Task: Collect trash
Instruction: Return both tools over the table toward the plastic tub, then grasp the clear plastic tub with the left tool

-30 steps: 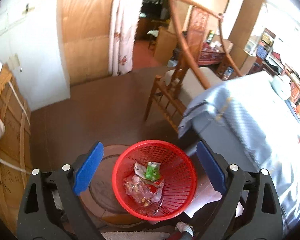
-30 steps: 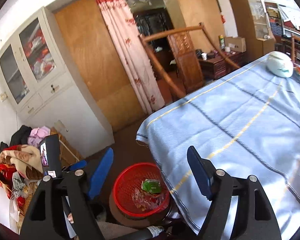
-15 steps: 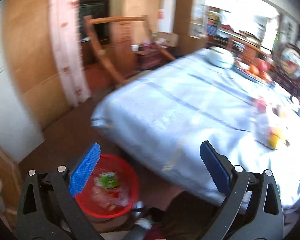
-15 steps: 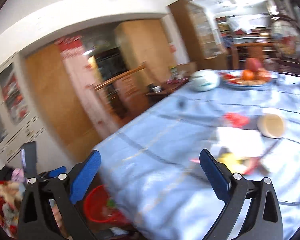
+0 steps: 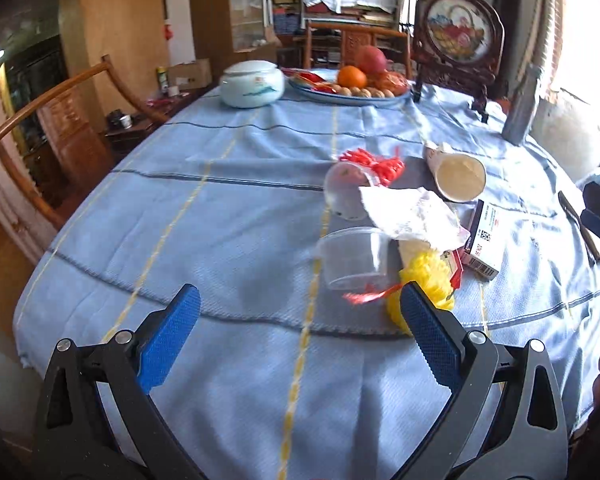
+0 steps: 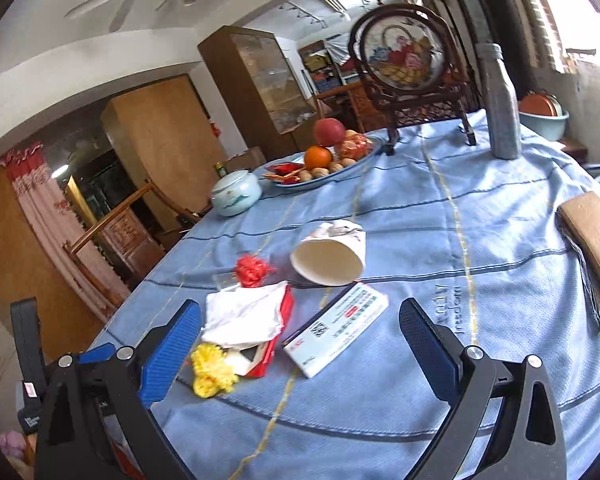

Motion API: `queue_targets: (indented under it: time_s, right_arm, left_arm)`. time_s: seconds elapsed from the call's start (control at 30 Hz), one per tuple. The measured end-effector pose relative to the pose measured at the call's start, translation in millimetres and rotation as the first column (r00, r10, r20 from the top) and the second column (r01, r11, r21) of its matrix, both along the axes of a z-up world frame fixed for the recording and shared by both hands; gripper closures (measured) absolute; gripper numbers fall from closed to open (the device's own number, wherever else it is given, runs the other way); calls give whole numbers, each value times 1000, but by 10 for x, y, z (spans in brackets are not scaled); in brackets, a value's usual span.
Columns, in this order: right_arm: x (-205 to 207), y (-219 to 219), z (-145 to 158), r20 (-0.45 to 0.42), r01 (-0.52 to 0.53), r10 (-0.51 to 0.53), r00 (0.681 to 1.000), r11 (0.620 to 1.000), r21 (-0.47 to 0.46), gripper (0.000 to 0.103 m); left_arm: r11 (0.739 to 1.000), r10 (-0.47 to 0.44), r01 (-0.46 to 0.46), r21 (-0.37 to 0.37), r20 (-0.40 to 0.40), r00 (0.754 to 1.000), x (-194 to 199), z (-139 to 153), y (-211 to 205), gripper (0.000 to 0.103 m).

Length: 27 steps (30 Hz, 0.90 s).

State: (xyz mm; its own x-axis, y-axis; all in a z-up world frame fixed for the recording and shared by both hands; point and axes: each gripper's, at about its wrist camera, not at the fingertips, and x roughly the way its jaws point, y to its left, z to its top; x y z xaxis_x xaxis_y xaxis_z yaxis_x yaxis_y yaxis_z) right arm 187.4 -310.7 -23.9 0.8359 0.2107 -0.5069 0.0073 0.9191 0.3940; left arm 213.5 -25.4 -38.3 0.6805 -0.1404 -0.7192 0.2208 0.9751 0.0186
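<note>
Trash lies in a cluster on the blue tablecloth point(image 5: 220, 208): a clear plastic cup point(image 5: 354, 258), a crumpled white tissue point(image 5: 410, 214), a tipped paper cup point(image 5: 458, 174), a small white carton point(image 5: 484, 240), yellow fluff point(image 5: 424, 280) and red shreds point(image 5: 380, 164). My left gripper point(image 5: 300, 324) is open and empty, just short of the clear cup. My right gripper point(image 6: 300, 332) is open and empty, over the white carton point(image 6: 336, 326), with the tissue point(image 6: 244, 314), yellow fluff point(image 6: 212, 370) and paper cup point(image 6: 330, 256) nearby.
A fruit plate point(image 5: 348, 88), a white lidded jar point(image 5: 252, 84), a framed picture stand point(image 5: 456, 36) and a grey bottle point(image 6: 500, 104) stand at the table's far side. A tan wallet point(image 6: 596, 248) lies at the right. A wooden chair point(image 5: 40, 128) stands left.
Both grippers swung up and right from the red basket on the floor to the trash on the table. The basket has left both views. Both stayed open.
</note>
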Motion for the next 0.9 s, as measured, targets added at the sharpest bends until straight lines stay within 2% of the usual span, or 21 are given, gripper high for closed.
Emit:
queue_targets:
  time_s: [0.27,0.4,0.57,0.7,0.8,0.87,0.9]
  right_arm:
    - [194,7,-120,-4,1,-1,1000,1000,0,6]
    - [244,3,-158,-17,4,-4,1000,1000,7,6]
    - [318,5,-238,-67,-12,13,998,1000,20,6]
    - [367,31,-272,-96,-29,30,995,999,21,6]
    - [384,46,-280,-101,-27,28,994,1000,11,6]
    - [393,49,-282,-104,-24,25,994,1000,7,6]
    - [400,44,-284,-106,-23,24,994,1000,7,6]
  left_arm:
    - [1000,-21,22,13,-74,997,416,-228,-236,7]
    - [1000,8,-4,28,-120,993,578,-318,-210,7]
    - [995,86,-78,63,-130,988,668,-348,-15,7]
    - [995,103,-103,14,-178,979,717,-393,116,7]
    - [997,81,-80,8,-148,986,680,-350,88,7]
    - [997,75,-77,-13,-116,990,647,-304,94,14]
    - [997,69,-72,-24,-113,991,639,-298,96,21]
